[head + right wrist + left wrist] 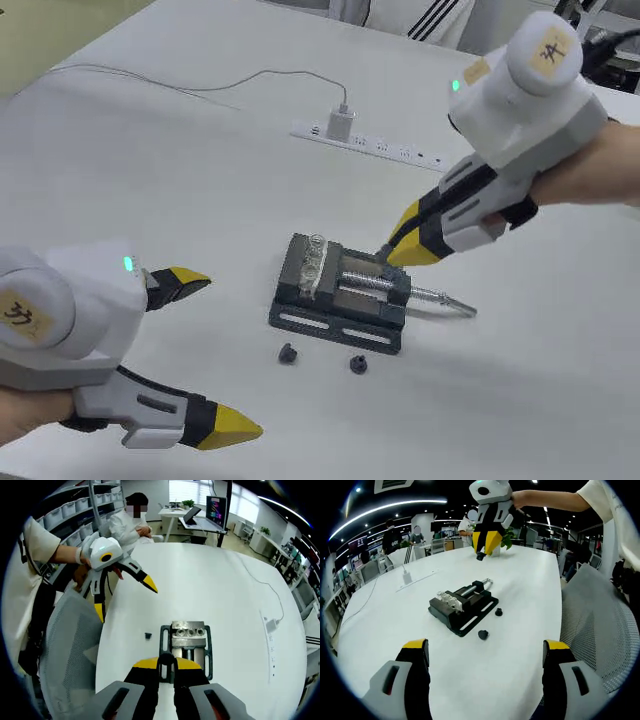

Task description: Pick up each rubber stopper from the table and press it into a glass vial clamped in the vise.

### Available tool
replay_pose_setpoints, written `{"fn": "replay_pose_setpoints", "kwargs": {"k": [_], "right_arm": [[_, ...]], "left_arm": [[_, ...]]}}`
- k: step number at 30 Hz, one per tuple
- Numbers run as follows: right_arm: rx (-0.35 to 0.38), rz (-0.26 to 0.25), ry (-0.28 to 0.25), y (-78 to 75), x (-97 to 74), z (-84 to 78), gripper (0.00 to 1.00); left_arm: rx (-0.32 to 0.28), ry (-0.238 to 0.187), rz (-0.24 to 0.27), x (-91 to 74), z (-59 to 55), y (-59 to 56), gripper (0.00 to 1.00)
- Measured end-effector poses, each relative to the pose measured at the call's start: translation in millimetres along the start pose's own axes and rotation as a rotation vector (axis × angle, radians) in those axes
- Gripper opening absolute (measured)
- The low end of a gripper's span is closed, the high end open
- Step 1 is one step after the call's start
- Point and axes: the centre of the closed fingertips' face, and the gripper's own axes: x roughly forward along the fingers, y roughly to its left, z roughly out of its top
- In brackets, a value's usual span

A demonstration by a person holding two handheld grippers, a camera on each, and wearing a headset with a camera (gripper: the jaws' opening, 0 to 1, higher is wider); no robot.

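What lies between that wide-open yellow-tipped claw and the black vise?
Two rubber stoppers, loose on the table before the vise, seen in the left gripper view.

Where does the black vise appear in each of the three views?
Head view: vise at centre, slightly low.
Left gripper view: vise just left of centre.
Right gripper view: vise below centre.
Shared landmark: the white charger.
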Motion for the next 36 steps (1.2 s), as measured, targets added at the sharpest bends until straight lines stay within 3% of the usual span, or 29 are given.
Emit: {"fn": "replay_pose_setpoints", "kwargs": {"k": [8, 16, 32, 36], "right_arm": [[-0.078, 0.015, 0.089, -25.3, 8.1, 17.0, 0.05], [-0.129, 0.026, 0.193, -45.8, 22.8, 18.7, 0.05], [-0.189, 0.097, 0.336, -59.5, 51.3, 25.6, 0.05], [-0.197, 0.119, 0.352, -63.2, 61.8, 28.0, 0.05]], "left_arm": [[0.01, 0.007, 0.006, 1.2, -2.5, 2.5, 0.94], [0.005, 0.012, 0.001, 2.6, -8.0, 2.4, 0.93], [-0.004, 0.012, 0.003, 3.2, -13.1, 8.5, 0.92], [-0.01, 0.006, 0.007, 4.1, -13.7, 10.1, 0.92]]}}
